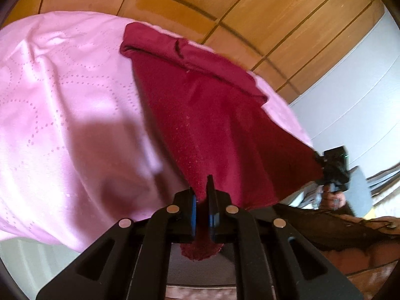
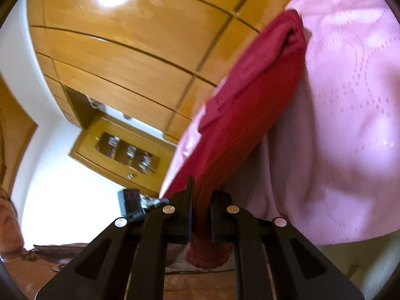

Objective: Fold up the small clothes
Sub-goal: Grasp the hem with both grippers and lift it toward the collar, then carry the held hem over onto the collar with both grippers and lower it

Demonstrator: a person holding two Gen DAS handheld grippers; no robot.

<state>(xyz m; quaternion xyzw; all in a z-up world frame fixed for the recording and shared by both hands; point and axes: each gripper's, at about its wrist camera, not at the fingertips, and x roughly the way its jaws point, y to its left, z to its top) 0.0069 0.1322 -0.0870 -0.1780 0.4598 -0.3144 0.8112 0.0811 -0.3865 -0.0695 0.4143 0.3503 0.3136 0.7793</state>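
1. Here my left gripper (image 1: 203, 206) is clamped on one corner of the maroon garment (image 1: 212, 115), a tuft bunched behind the pads.
2. My right gripper (image 2: 201, 210) pinches another corner the same way.
3. The garment hangs stretched between the two, its far end folded and resting on the pink bedspread (image 1: 62, 100).
4. Wooden wardrobe panels (image 2: 125, 45) stand beyond the bed.

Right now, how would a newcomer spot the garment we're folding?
Find the pink bedspread in front of the wooden wardrobe. Stretched above it is the dark red garment, its far edge rolled. It is the only red cloth, pinched by both the left gripper and right gripper.
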